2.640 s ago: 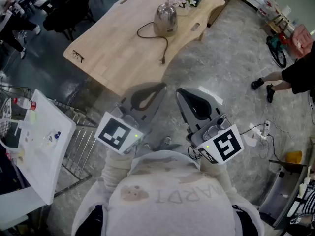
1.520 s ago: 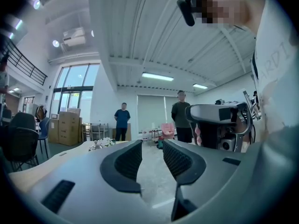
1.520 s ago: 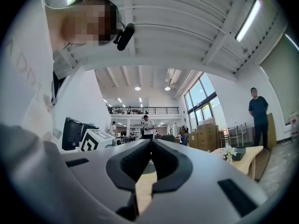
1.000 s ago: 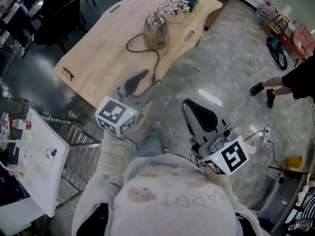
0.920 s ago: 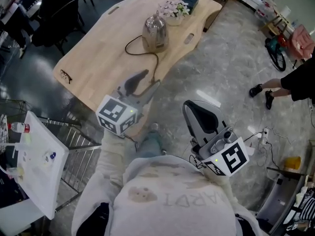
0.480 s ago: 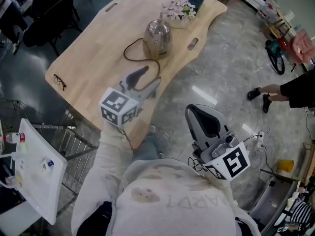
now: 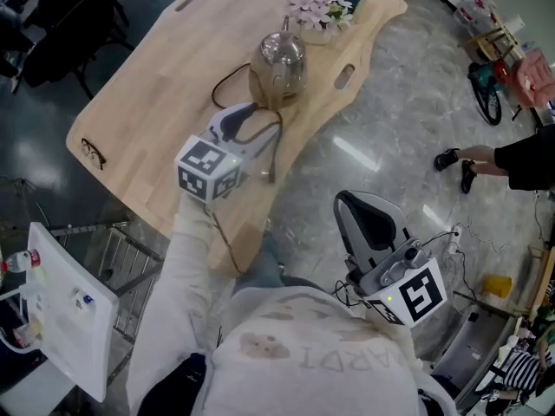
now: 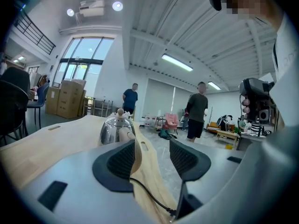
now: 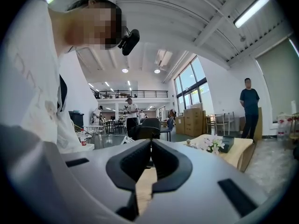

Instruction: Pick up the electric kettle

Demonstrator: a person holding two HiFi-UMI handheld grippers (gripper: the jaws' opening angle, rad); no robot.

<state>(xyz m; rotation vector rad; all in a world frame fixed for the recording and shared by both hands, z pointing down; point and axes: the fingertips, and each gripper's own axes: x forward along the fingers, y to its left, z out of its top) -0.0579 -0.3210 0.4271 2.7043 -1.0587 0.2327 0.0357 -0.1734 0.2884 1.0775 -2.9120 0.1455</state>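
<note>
Kettle (image 7: pixel 277 64): upright on the wooden surface (image 7: pixel 152 81), beside flowers (image 7: pixel 319 9).
Left gripper (image 7: pixel 260 121): jaws apart, just been opening, nothing between, short of kettle.
Right gripper (image 7: pixel 351 204): jaws together, over the floor.

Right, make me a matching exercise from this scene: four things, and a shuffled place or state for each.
1 electric kettle
2 eyeglasses
3 left gripper
4 right gripper

A jaws together
B alone near a table edge
C jaws apart
D next to the flowers

Pairs: 1-D, 2-B, 3-C, 4-A.
The left gripper's jaws have just been opening, with nothing gripped.
</note>
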